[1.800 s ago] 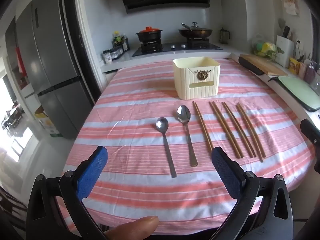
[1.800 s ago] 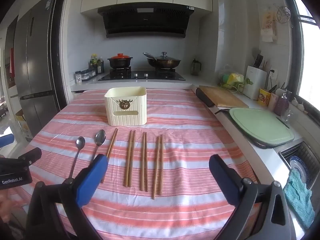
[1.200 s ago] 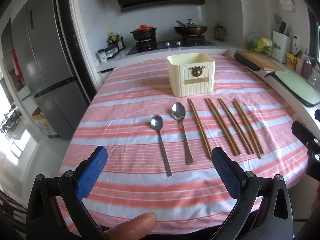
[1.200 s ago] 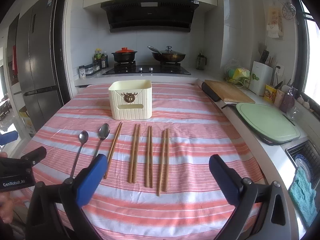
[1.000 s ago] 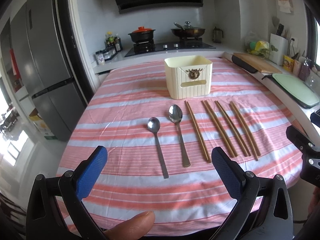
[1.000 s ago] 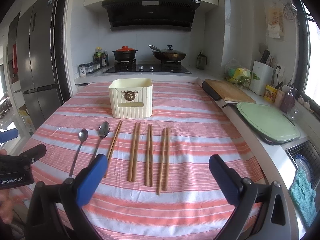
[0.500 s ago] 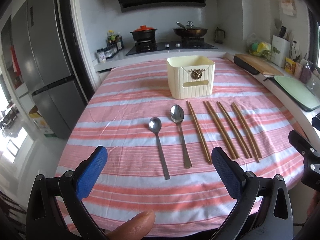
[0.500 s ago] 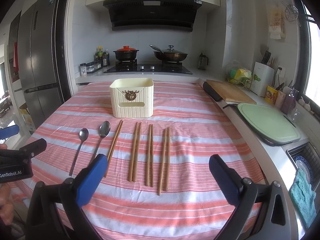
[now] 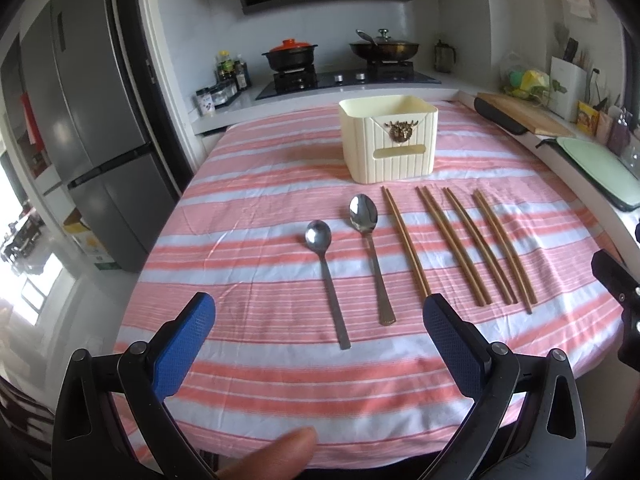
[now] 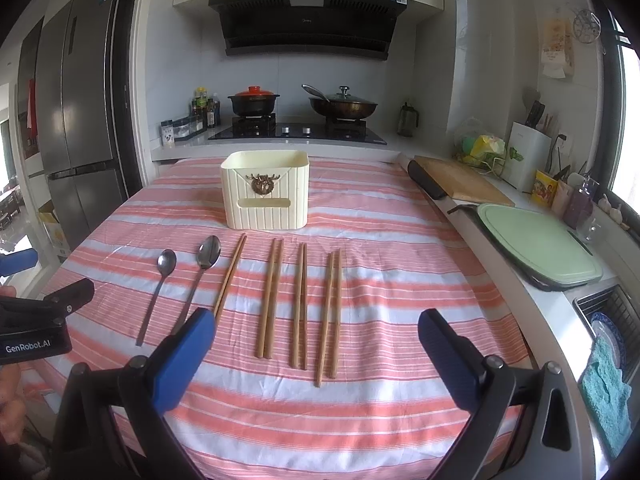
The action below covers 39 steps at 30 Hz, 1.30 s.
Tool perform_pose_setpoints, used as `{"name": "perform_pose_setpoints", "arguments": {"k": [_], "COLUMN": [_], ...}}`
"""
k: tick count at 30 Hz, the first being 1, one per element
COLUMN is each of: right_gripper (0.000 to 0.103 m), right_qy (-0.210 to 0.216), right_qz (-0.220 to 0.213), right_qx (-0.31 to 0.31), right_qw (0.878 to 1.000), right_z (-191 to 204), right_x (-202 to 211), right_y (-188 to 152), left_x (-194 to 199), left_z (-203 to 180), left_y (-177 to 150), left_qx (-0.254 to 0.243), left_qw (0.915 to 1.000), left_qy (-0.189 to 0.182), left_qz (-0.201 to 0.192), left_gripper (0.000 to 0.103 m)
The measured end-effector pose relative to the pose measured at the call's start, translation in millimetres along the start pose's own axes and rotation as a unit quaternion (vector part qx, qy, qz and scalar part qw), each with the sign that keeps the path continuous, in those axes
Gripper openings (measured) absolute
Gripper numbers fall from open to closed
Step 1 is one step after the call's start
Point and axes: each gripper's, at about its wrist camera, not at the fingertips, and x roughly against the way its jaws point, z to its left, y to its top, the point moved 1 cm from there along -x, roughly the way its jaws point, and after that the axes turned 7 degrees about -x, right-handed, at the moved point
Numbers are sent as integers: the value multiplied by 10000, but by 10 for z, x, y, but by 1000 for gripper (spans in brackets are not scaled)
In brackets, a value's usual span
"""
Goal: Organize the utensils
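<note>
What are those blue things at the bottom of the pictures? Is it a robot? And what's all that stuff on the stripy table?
It's not a robot. A person holds one grabbing tool in each hand, and every tool has a little camera looking forward along its two blue fingers. One picture comes from the left tool, the other from the right tool. Both are open and hold nothing.

On the striped tablecloth lie two spoons: a small spoon and a bigger spoon. Beside them lie four pairs of wooden chopsticks, all in a neat row. Behind them stands a cream box, probably where the utensils will go. Nothing has been picked up yet.
</note>
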Motion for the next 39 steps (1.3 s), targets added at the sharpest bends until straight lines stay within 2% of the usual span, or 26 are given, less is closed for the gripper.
{"name": "perform_pose_setpoints", "arguments": {"k": [3,5,9,10,14,19,27,39], "right_gripper": [103,103,103,103,100,78,59,58], "right_qy": [16,35,-39,-71,-175,113,339,220], "right_qz": [-11,27,680,882,1390,1772,2140,2236], "right_qx": [17,3,-430,-524,-452,-393,-230,-213], "right_qw": [10000,10000,9968,9947,9891,9833,9760,9742], "right_z": [-2,-82,-479,-587,-803,-773,-583,-574], "right_x": [0,-64,-518,-654,-1051,-1371,-1843,-1998], "right_y": [-4,-6,-89,-125,-203,-123,-37,-94], "left_x": [-172,-362,-734,-791,-1025,-1370,-1820,-1881], "left_z": [-14,-22,70,105,206,202,222,252], "left_y": [-88,-224,-447,-453,-330,-144,-102,-122], "left_qx": [-114,-215,9,102,358,436,679,752], "left_qw": [9992,9966,9877,9864,9844,9832,9764,9782], "left_qy": [-45,-246,-622,-691,-795,-703,-589,-410], "left_qz": [384,761,1431,1490,1531,1626,1963,1894], "left_gripper": [103,103,103,103,103,103,103,103]}}
